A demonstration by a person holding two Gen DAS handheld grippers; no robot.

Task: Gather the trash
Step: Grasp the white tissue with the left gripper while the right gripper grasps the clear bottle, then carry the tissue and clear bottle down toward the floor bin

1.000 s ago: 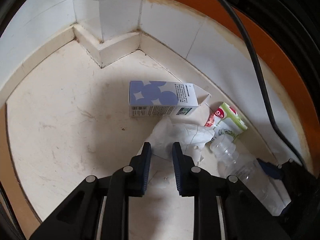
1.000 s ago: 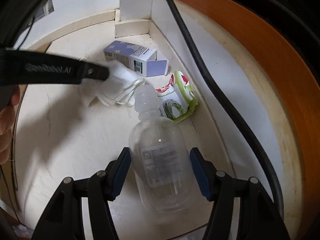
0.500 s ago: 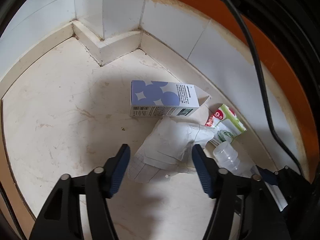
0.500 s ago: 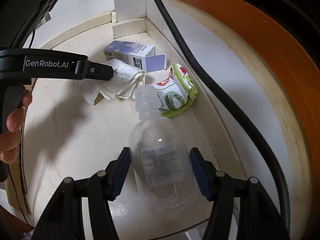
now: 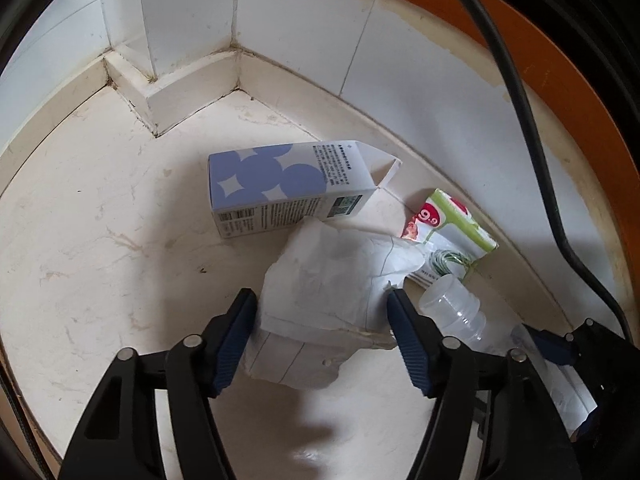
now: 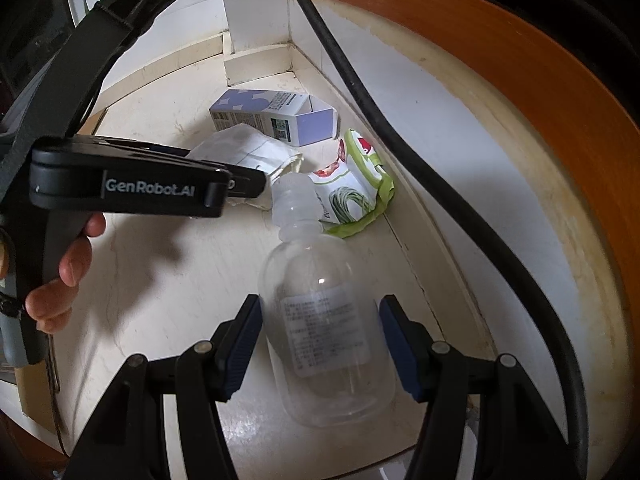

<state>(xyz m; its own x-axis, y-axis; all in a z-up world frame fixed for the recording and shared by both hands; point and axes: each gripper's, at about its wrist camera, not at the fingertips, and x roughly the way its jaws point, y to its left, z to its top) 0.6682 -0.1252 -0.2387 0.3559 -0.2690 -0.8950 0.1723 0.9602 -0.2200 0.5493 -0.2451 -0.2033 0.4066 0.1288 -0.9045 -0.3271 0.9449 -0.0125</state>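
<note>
Right wrist: bottle (image 6: 324, 320) lies neck away between parted tongs (image 6: 320, 344); left tongs (image 5: 322, 336) parted.

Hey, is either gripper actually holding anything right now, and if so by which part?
Nothing is held. The left gripper is open around the crumpled white paper. The right gripper is open around the clear plastic bottle's body; any contact cannot be told.

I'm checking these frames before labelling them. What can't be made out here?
- Right wrist view: the left gripper hides part of the crumpled paper.
- Left wrist view: the clear bottle shows mostly its neck; the left gripper's arm covers its body.
- Both views: print on the carton and the bottle label is too small to read.
- Whether the right gripper touches the bottle: unclear.
</note>
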